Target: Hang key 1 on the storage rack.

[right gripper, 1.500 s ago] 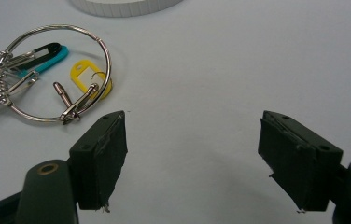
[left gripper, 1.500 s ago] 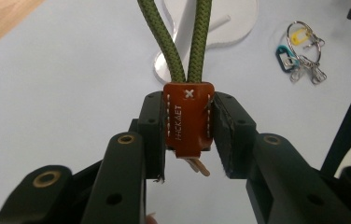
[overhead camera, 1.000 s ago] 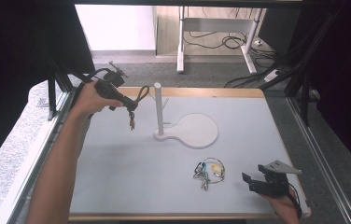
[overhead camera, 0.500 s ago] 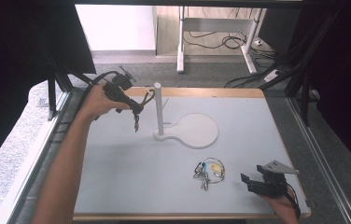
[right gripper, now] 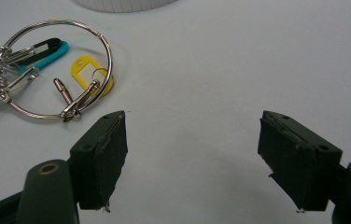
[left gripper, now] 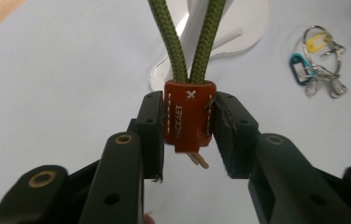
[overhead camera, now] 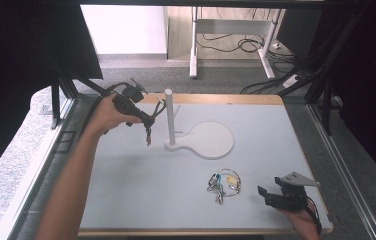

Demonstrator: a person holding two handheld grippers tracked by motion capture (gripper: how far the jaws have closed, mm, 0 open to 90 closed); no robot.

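Note:
My left gripper (overhead camera: 148,124) is held above the table, just left of the white upright post (overhead camera: 169,117). Its jaws, which have just been opening a little, still pinch a brown leather tag (left gripper: 187,116) between the pads. Two strands of green cord (left gripper: 173,42) run from the tag up past the post; the loop's far end is hidden. The post rises from a flat white base (overhead camera: 211,140). My right gripper (overhead camera: 268,195) rests low at the front right, open with nothing between its fingers (right gripper: 192,140). A key ring (right gripper: 47,70) lies just beyond its left jaw.
The key ring (overhead camera: 223,182), with teal and yellow tags and metal clips, lies on the grey mat between the base and the right gripper. The wooden table edge (overhead camera: 216,99) runs along the back. Dark frame struts stand at both sides.
My left hand has carried the tag and cord rightward toward the post and slightly down. The right gripper and the key ring have stayed put.

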